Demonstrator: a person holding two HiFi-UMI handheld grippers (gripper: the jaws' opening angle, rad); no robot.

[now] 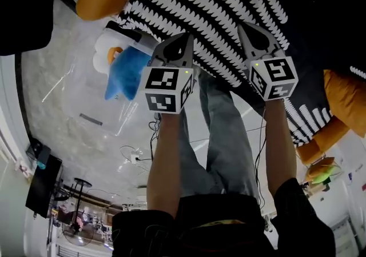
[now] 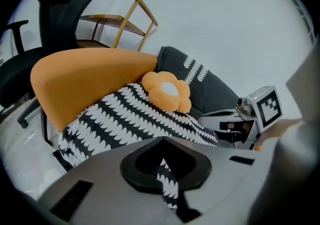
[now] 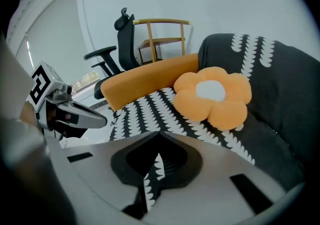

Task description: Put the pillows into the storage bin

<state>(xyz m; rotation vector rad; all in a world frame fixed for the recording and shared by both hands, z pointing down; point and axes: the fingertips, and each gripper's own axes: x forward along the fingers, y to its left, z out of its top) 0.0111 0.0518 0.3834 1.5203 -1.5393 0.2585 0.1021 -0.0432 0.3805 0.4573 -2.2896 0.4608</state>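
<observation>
Clamped the left tongs [image 1: 184,37] shut on a fold of the striped pillow [image 1: 194,4]; right tongs [image 1: 247,27] likewise. Held it up between both, above the legs [image 1: 223,147], with the orange bolster [image 3: 145,81] and flower cushion [image 3: 212,96] resting against it.

left gripper [image 1: 187,36] 1 | right gripper [image 1: 242,25] 1 | black-and-white pillow [image 1: 229,13] 1 | flower cushion [image 3: 215,96] 1 | blue plush toy [image 1: 126,73] 1 | office chair [image 3: 123,44] 1 | wooden chair [image 3: 162,36] 1
</observation>
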